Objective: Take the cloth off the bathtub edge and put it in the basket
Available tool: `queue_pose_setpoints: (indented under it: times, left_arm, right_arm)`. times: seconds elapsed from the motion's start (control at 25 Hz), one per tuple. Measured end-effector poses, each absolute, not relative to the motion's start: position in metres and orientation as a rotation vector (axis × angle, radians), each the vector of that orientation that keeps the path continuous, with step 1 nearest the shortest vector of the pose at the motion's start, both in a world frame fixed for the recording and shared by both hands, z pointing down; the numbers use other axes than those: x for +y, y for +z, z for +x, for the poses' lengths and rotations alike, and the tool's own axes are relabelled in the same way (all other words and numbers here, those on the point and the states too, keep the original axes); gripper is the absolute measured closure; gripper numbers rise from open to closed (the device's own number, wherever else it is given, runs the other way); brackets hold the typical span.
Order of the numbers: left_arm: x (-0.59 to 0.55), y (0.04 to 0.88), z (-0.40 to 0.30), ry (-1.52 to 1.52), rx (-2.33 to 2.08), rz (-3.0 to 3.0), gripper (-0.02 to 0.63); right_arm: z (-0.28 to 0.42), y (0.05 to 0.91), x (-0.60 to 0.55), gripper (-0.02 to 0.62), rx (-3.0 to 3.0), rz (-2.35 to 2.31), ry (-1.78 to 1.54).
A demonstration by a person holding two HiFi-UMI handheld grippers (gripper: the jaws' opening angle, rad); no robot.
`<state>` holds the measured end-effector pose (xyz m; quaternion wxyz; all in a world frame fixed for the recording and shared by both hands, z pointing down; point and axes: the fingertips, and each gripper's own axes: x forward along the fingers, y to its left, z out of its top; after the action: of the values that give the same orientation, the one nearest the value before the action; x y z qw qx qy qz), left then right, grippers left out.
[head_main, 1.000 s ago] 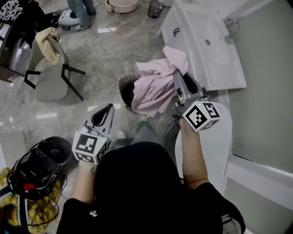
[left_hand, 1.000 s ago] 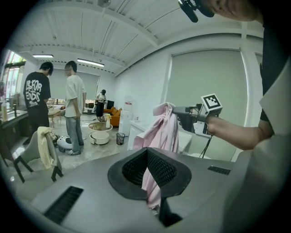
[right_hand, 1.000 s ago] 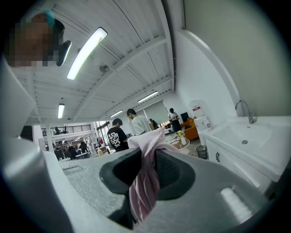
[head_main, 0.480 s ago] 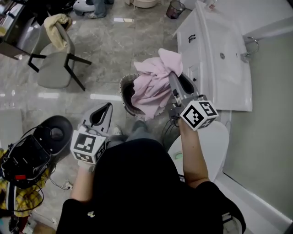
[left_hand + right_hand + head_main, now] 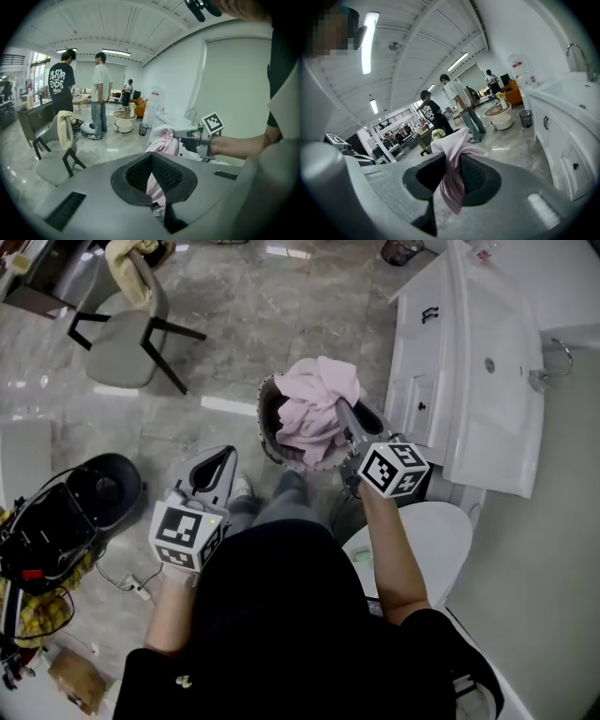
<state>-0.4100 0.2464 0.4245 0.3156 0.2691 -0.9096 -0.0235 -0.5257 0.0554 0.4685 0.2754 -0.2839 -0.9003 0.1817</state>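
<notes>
Two grippers, one load: the right gripper (image 5: 340, 411) has its fingers (image 5: 480, 177) clamped on the pink cloth (image 5: 314, 401). The cloth bunches just ahead of the fingertips and hangs below them, over the mouth of the basket (image 5: 266, 423) on the floor. The left gripper (image 5: 225, 459) hangs off to the side, its fingers (image 5: 165, 174) closed on nothing, the cloth well beyond their tips.

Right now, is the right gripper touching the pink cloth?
Touching. The right gripper view shows the right gripper with its jaws closed on a fold of the pink cloth, which hangs out below them.
</notes>
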Motion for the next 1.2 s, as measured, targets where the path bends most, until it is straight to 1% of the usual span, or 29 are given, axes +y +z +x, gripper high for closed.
queue_pose_setpoints:
  times: [0.68,1.2]
  left_arm:
    - [0.214,0.536,-0.381,-0.105,-2.253,0.563,0.592]
    - [0.234,0.611,-0.367,-0.133,-2.114,0.503,0.592]
  right_arm:
    - [-0.491,0.727,0.049,0.506,-2.073,-0.781,0.337]
    - [-0.486,0.893,0.065,0.506,-1.885,-0.697,0.234]
